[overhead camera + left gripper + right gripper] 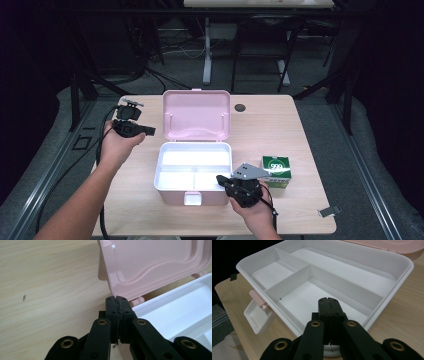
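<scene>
The box (192, 172) looks light, stiff and smooth, likely slippery; the rim or the front latch (193, 198) offers the best hold. It is pink plastic with a white divided tray, its lid (197, 114) standing open, mid-counter (280, 125). The left hand-held gripper (150, 131), jaws together and empty, sits by the lid's edge. The right hand-held gripper (220, 179), jaws together and empty, hovers at the box's front right corner. A green carton (276, 169) stands just to the right.

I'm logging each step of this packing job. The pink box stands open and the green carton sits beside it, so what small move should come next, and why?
Probably the right gripper should swing toward the green carton and open its jaws. The box is open with its tray compartments bare, both grippers hold nothing with jaws shut, and the carton stands just beside that hand.
</scene>
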Tool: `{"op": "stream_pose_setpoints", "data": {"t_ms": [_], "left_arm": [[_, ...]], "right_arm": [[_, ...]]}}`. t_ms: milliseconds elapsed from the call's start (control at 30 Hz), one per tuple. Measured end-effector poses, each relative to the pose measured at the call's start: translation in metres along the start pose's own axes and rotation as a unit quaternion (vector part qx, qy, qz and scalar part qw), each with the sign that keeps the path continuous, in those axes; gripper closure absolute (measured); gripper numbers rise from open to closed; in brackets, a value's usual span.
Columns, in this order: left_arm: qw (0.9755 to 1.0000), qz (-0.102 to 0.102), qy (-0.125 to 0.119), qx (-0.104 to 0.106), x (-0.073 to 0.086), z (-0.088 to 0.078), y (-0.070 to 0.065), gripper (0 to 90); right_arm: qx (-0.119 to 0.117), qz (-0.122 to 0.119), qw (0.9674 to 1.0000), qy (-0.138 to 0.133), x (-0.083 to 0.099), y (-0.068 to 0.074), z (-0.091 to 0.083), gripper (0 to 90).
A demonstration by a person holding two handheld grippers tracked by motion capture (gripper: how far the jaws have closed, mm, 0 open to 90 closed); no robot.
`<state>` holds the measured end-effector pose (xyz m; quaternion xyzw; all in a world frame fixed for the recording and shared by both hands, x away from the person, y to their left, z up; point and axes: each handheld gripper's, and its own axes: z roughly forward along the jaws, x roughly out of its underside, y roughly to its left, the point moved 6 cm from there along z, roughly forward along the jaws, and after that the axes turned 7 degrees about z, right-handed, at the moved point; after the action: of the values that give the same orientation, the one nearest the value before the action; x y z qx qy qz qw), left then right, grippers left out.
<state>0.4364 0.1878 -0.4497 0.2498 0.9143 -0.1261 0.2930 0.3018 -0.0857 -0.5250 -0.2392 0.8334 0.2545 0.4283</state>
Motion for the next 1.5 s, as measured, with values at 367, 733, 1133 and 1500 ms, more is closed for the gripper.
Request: {"op": "stream_pose_setpoints", "data": {"t_ms": [367, 733, 1133, 1500], "left_arm": [[0.9972, 0.031, 0.068, -0.001, 0.013, -0.006, 0.011, 85.1], [0.9885, 0.107, 0.106, 0.014, 0.014, -0.013, 0.003, 82.6], [0.9644, 0.211, 0.152, 0.049, 0.024, -0.008, -0.007, 74.8], [0.9189, 0.335, 0.191, 0.085, 0.026, -0.003, -0.041, 73.5]], "right_arm": [[0.001, -0.001, 1.0, -0.001, 0.001, 0.0, -0.001, 90.0], [0.0, 0.0, 1.0, -0.002, 0.001, 0.0, 0.0, 90.0], [-0.002, 0.002, 1.0, -0.003, 0.0, 0.001, 0.0, 90.0], [-0.002, 0.003, 1.0, 0.008, -0.001, 0.0, 0.0, 90.0]]}}
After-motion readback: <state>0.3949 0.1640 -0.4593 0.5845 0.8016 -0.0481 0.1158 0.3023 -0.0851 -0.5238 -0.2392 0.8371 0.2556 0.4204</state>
